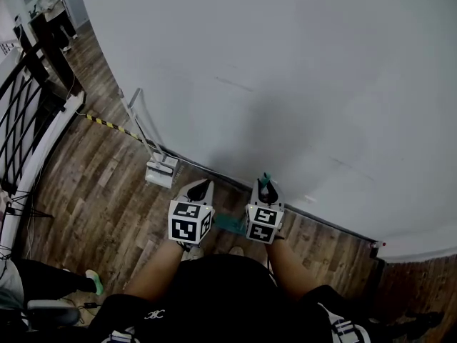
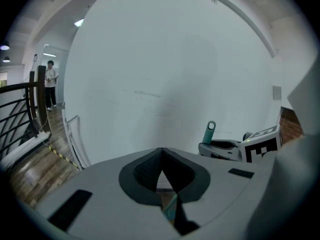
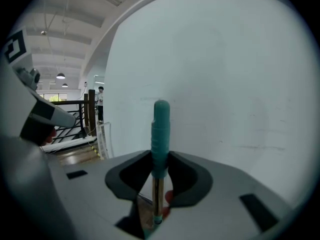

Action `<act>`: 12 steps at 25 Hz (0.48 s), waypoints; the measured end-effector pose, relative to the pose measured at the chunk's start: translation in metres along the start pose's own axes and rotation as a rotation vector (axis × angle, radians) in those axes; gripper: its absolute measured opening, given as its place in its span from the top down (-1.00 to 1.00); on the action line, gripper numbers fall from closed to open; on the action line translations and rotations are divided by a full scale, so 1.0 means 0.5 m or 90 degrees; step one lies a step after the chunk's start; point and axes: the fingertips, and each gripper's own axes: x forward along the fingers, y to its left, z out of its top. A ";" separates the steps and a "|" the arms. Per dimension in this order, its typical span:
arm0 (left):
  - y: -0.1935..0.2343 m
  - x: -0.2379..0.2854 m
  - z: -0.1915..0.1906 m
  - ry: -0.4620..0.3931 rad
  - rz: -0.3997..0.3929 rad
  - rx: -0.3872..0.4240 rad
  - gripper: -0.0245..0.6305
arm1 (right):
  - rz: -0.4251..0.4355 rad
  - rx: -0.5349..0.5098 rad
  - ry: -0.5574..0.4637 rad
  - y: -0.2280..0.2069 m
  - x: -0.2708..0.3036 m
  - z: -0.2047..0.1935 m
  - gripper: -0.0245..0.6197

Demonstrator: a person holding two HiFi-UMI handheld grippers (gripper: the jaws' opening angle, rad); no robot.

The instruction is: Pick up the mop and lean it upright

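The right gripper (image 3: 160, 160) is clenched on the one mop, its two jaws pressing the thin metal shaft just below the teal plastic handle grip (image 3: 161, 130), which stands upright above them. In the head view this right gripper (image 1: 266, 184) holds the grip close before the plain white wall (image 1: 300, 70). The mop's flat teal head (image 1: 228, 223) shows low down between the two marker cubes. The left gripper (image 2: 161, 153) has its jaws closed together at the tips on nothing, just beside the right one. Below lies brown wooden plank floor (image 1: 107, 199). One white metal frame (image 1: 146, 131) leans against the wall, and one person (image 1: 51, 2) stands far off.
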 end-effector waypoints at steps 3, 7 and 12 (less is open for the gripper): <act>-0.006 0.000 0.001 -0.005 0.001 0.018 0.93 | -0.001 0.000 0.004 -0.003 -0.006 -0.002 0.57; -0.006 -0.004 0.005 -0.021 0.004 0.008 0.93 | -0.002 0.002 0.007 -0.005 -0.009 -0.004 0.57; -0.011 -0.007 0.001 -0.018 -0.008 -0.008 0.93 | -0.002 0.002 0.006 -0.005 -0.010 -0.007 0.57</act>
